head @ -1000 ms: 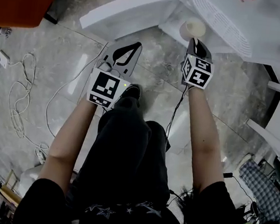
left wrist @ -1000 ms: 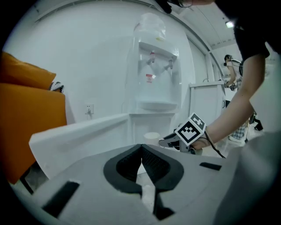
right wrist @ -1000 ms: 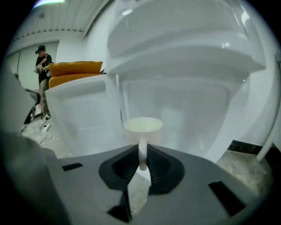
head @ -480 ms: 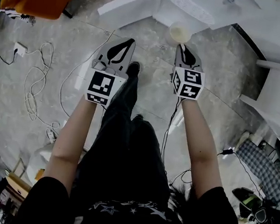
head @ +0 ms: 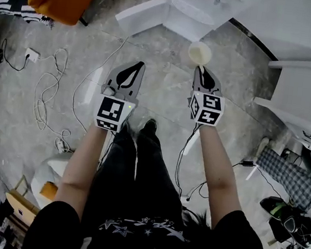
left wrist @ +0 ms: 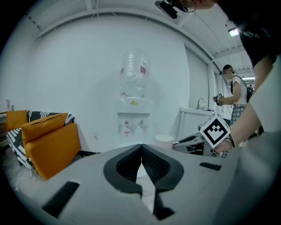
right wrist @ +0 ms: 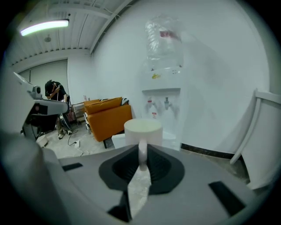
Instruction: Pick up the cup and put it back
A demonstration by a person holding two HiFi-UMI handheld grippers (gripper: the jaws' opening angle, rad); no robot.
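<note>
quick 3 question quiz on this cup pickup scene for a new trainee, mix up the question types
1. True or false: the right gripper is closed on the handle of the cream ceramic cup.
2. Multiple choice: the left gripper is A) shut on nothing, B) wide open, C) shut on a cup.
3. Short answer: in the left gripper view, on which side of the white water dispenser does the orange cushioned sofa stand?
Key: 1 true; 2 A; 3 left.
</note>
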